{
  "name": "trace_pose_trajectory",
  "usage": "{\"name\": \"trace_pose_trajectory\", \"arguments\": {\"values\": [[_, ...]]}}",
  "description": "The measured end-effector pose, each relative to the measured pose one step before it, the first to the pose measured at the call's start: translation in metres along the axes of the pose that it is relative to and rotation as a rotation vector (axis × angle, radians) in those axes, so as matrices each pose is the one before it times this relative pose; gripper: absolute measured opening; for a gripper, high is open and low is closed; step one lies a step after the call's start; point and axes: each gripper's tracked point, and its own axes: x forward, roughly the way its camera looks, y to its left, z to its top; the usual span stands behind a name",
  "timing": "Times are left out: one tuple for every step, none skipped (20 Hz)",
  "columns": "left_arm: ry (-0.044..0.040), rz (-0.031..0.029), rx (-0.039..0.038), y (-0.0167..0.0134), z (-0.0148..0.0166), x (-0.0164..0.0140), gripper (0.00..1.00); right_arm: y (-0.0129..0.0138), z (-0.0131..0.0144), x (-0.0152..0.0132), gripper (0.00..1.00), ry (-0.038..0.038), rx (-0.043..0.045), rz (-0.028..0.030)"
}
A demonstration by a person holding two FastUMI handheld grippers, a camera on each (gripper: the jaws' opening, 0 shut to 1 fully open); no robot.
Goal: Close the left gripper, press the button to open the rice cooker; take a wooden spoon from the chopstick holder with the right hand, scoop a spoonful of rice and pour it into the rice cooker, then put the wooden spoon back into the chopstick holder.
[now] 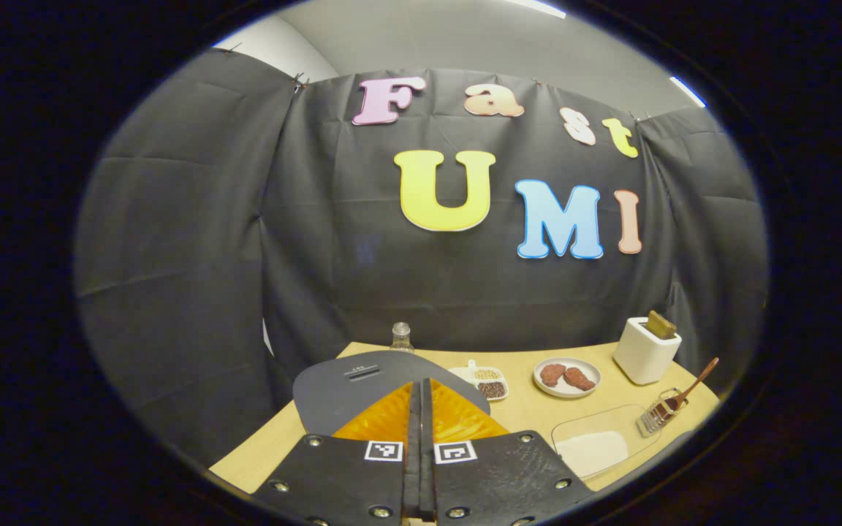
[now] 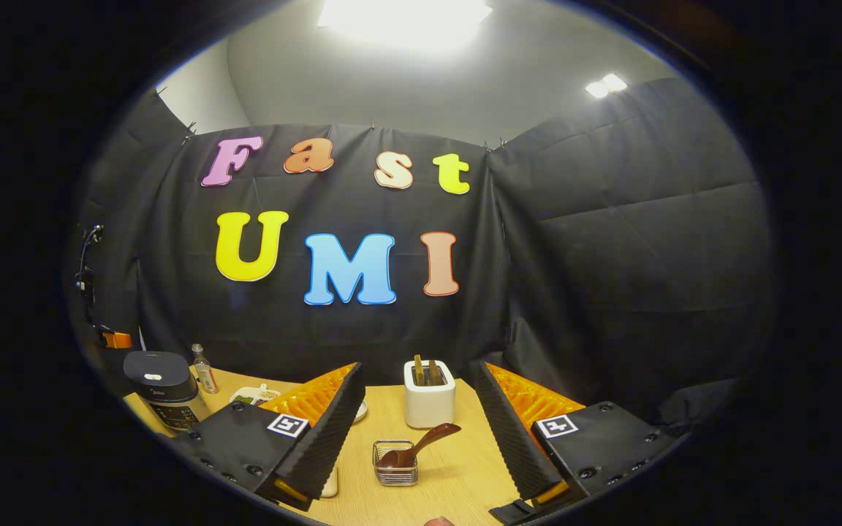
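In the left gripper view my left gripper is shut with nothing between its fingers, just above the dark lid of the rice cooker. The right gripper view has the rice cooker at far left with its lid down. A wooden spoon leans in the wire chopstick holder, straight ahead of my open right gripper. From the left gripper view the same spoon and holder lie at the right. A clear container of white rice sits near the front edge.
A white toaster stands behind the holder. A plate with two brown pieces, a divided dish of beans and a small glass bottle sit along the back of the wooden table. Black cloth encloses the booth.
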Motion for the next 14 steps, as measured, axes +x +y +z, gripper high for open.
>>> {"name": "trace_pose_trajectory", "arguments": {"values": [[0.01615, -0.00939, -0.00069, -0.00177, -0.00912, 0.00786, 0.01, -0.00031, 0.00003, 0.00051, 0.97, 0.00058, -0.00586, -0.00958], [0.01419, -0.00579, 0.00241, -0.00043, -0.00768, 0.00696, 0.01, 0.00062, -0.00105, 0.00034, 0.97, 0.00328, -0.00705, -0.00666], [0.01464, -0.00549, 0.00125, -0.00124, -0.00780, 0.00335, 0.01, 0.00102, -0.00114, 0.00137, 0.97, 0.00647, -0.00862, -0.00590], [0.01680, -0.00697, -0.00069, -0.00131, -0.00662, 0.00385, 0.01, 0.00088, -0.00227, 0.00154, 0.97, 0.00665, -0.00706, -0.00421], [0.01647, -0.00633, -0.00224, -0.00050, -0.00895, 0.00857, 0.01, 0.00110, -0.00016, 0.00131, 0.98, 0.00557, -0.00413, -0.00250], [0.01484, -0.00428, -0.00239, -0.00019, -0.00681, 0.00435, 0.01, 0.00137, -0.00048, 0.00110, 0.97, 0.00340, -0.00375, -0.00161], [0.01424, -0.00365, -0.00266, -0.00014, -0.00843, 0.00384, 0.00, 0.00247, -0.00077, 0.00062, 0.97, 0.00573, -0.00620, 0.00178], [0.01144, -0.00269, -0.00380, 0.00039, -0.00643, 0.00240, 0.00, 0.00203, -0.00186, 0.00037, 0.97, 0.00621, -0.00901, 0.00195], [0.00925, -0.00218, -0.00268, 0.00082, -0.00553, 0.00184, 0.00, 0.00177, -0.00031, -0.00020, 0.97, 0.00347, -0.00906, 0.00077], [0.00701, -0.00083, -0.00167, 0.00081, -0.00378, 0.00243, 0.00, 0.00211, 0.00163, -0.00019, 0.96, -0.00020, -0.00591, 0.00185], [0.00646, -0.00056, -0.00282, 0.00053, -0.00419, 0.00198, 0.01, 0.00150, 0.00210, 0.00048, 0.96, -0.00186, -0.00277, 0.00202], [0.00001, -0.00132, -0.00347, -0.00013, -0.00051, 0.00074, 0.00, 0.00227, 0.00051, 0.00010, 0.96, -0.00221, -0.00201, 0.00222], [-0.01079, -0.00302, -0.00030, -0.00024, 0.00180, 0.00064, 0.01, 0.00185, 0.00048, -0.00054, 0.96, -0.00022, -0.00217, 0.00216], [0.00250, -0.00304, -0.00142, -0.00053, -0.00112, 0.00099, 0.01, 0.00154, -0.00121, -0.00011, 0.96, 0.00237, -0.00171, 0.00302]]}}
